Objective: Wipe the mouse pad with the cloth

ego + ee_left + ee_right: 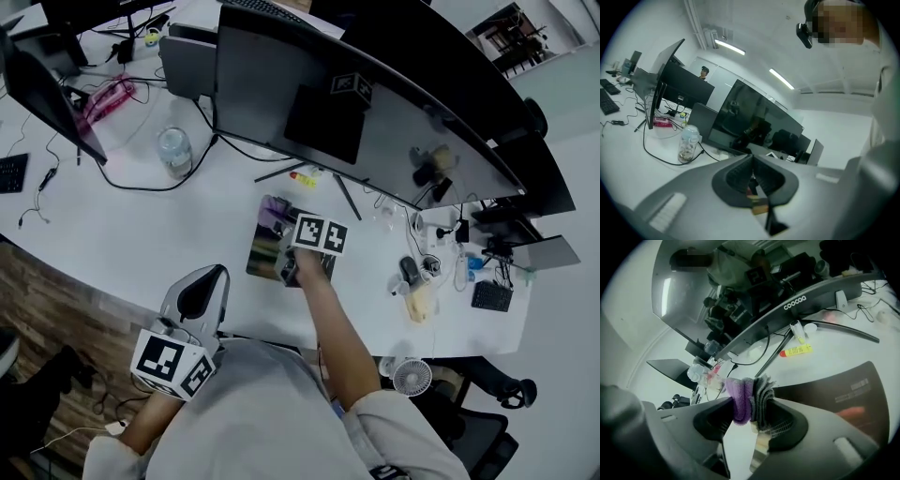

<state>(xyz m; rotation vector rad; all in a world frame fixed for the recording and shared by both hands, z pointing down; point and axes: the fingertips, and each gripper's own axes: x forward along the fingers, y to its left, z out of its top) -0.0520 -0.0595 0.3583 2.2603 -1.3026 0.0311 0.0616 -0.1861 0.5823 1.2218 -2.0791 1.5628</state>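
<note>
The dark mouse pad (263,255) lies on the white desk in front of the curved monitor. In the right gripper view the mouse pad (834,390) fills the lower right. My right gripper (281,231) reaches over the pad's far left part, its jaws shut on a folded purple and grey cloth (750,401). From the head view the cloth (275,217) shows as a purple tuft over the pad. My left gripper (203,292) hangs at the desk's near edge, close to my body. Its jaws (753,174) are shut with nothing between them.
A large curved monitor (375,122) stands behind the pad, its stand legs reaching toward it. A yellow and red tube (797,350) lies near the stand. A clear bottle (174,150) and cables sit to the left. A mouse (409,270) and small fan (411,377) are to the right.
</note>
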